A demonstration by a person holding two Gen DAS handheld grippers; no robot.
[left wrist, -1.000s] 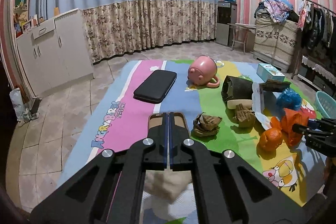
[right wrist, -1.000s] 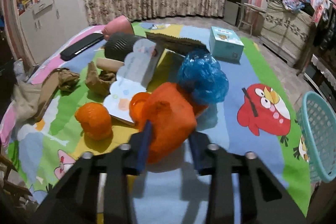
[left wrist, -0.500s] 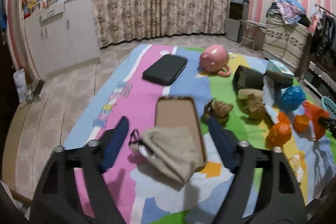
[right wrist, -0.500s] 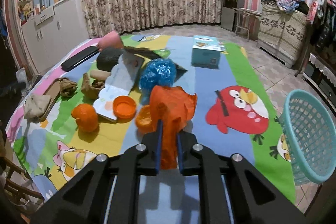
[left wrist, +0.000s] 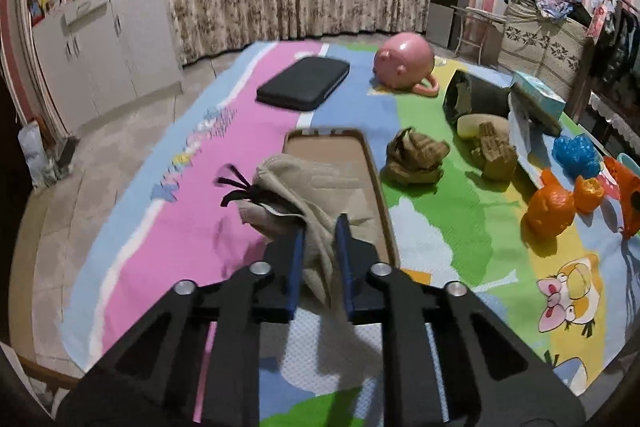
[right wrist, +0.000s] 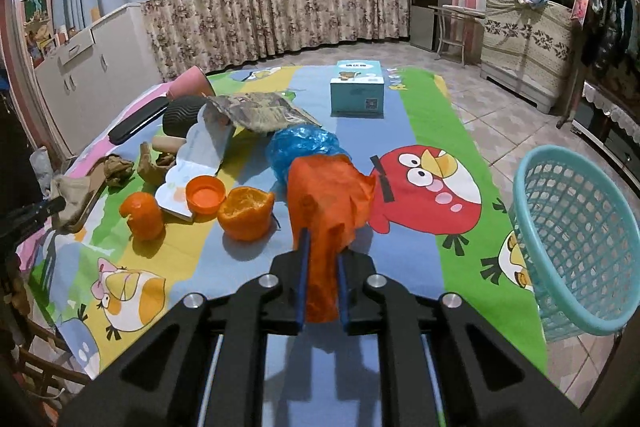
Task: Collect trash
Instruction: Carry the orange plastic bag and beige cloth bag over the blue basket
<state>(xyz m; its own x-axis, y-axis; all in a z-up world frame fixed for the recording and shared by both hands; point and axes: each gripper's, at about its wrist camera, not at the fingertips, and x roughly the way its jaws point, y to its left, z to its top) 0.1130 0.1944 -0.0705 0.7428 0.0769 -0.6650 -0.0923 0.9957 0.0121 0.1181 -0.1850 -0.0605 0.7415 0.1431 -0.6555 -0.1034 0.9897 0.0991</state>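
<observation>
My left gripper (left wrist: pixel 320 231) is low over the play mat, its jaws closing with a beige drawstring pouch (left wrist: pixel 316 187) pinched between the pads. The pouch lies across a flat brown tray (left wrist: pixel 324 147). My right gripper (right wrist: pixel 322 243) is shut on a crumpled orange plastic bag (right wrist: pixel 326 195), held above the mat. A teal mesh basket (right wrist: pixel 520 187) stands on the floor at the mat's right edge, to the right of that gripper. Two orange peels (right wrist: pixel 142 213) (right wrist: pixel 246 213), an orange lid (right wrist: pixel 205 195) and a blue plastic bag (right wrist: pixel 300 147) lie on the mat.
Crumpled brown paper wads (left wrist: pixel 414 157), a white booklet (right wrist: pixel 200 151), a tissue box (right wrist: pixel 357 93), a pink mug (left wrist: pixel 404 67) and a black case (left wrist: pixel 304 85) lie across the mat. White cabinets (left wrist: pixel 104 43) line the left wall. Furniture and hanging clothes crowd the right side.
The left jaws went from shut to wide open, sank, and closed on the beige pouch. The right gripper tightened on the orange bag and carried it rightward, nearer the basket.
</observation>
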